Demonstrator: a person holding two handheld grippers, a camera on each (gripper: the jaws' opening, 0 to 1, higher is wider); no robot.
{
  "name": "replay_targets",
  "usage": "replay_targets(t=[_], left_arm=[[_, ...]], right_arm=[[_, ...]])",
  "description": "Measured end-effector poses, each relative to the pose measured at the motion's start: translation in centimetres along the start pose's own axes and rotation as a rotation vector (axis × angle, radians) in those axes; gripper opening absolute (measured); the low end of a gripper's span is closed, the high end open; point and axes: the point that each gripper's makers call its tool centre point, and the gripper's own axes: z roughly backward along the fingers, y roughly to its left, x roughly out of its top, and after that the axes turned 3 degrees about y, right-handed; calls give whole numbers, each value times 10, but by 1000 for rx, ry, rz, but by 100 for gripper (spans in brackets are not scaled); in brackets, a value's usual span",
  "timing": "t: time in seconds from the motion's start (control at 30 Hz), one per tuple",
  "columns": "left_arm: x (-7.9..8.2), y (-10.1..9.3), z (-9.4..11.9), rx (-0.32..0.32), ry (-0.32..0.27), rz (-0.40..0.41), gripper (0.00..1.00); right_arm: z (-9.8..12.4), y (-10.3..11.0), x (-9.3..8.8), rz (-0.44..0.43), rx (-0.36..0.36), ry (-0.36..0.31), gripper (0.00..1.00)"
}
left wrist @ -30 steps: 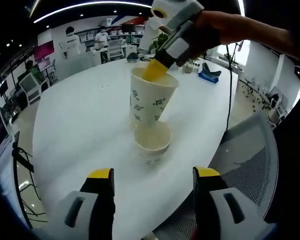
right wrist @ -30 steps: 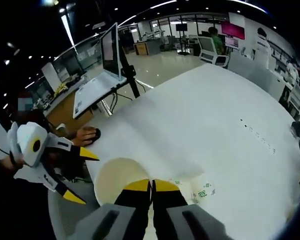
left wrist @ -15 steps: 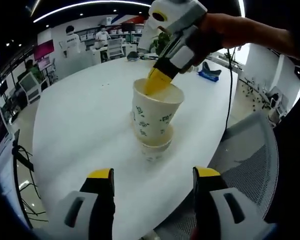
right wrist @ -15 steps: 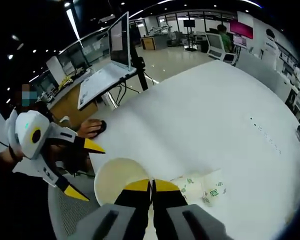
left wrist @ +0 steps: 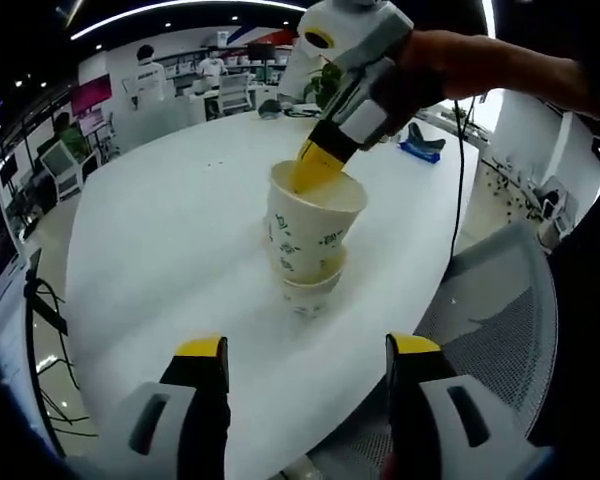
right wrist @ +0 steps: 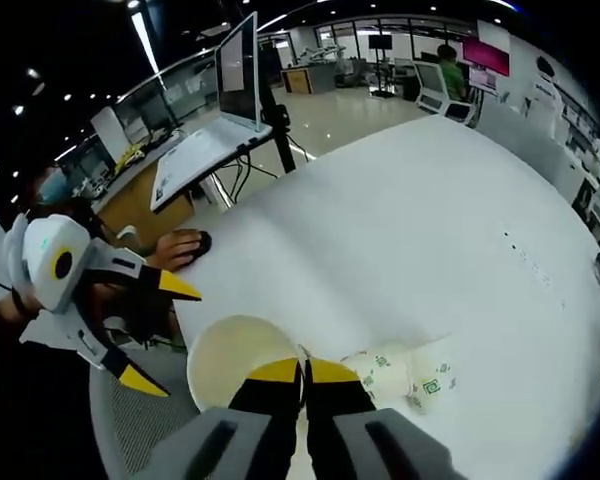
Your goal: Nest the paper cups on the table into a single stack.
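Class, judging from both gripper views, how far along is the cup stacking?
Done: the upper paper cup already sits inside the lower cup on the white table. In hand: the right gripper is shut on the upper cup's rim. The left gripper is open. Left: releasing the cup.

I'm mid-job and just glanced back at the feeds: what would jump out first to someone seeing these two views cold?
First, the right gripper pinching the rim of the upper paper cup, which sits partly nested in the lower paper cup near the middle of the white table. Next, the left gripper, jaws spread open and holding nothing, hovers off the table edge beside the cups. A laptop stands on a stand beyond the table.
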Motion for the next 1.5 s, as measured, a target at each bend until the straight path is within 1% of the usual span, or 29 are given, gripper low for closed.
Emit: replay_targets(t=[0.17,0.27,0.37,0.47,0.7,0.93,1.03,1.13,1.23,1.3,1.37,1.4,1.5], left_arm=[[0,-1,0,-1,1,3,62],[1,-5,0,-7,2,-1,62],[1,-4,-1,-9,0,-1,62],[-1,-2,-1,-6,3,3,62],[-5,3,-2,-2,6,9,62],[-6,4,1,0,10,5,62],[-5,2,2,-2,10,3,62],[-4,1,2,-4,10,2,62],[-3,-1,2,-7,12,-3,62],[-3,-1,2,-7,11,-5,62],[-3,-1,2,-8,12,-5,62],[-3,0,1,-8,12,-6,62],[-2,-1,0,-10,12,-9,62]], right_arm=[[-2,0,-9,41,-10,35,0],[-5,-2,-14,35,-13,47,0],[-6,-1,-14,26,-7,45,0],[-7,-2,-15,34,-21,52,0],[-9,-2,-17,34,-25,59,0],[-11,2,-16,22,-20,51,0],[-10,-1,-16,24,-22,49,1],[-7,-4,-15,7,-23,35,2],[-3,-9,-12,-36,-19,1,3],[1,-18,-11,-59,-27,-19,4],[7,-21,-13,-75,-44,-35,5],[9,-25,-13,-81,-51,-43,6],[19,-45,-13,-114,-85,-79,7]])
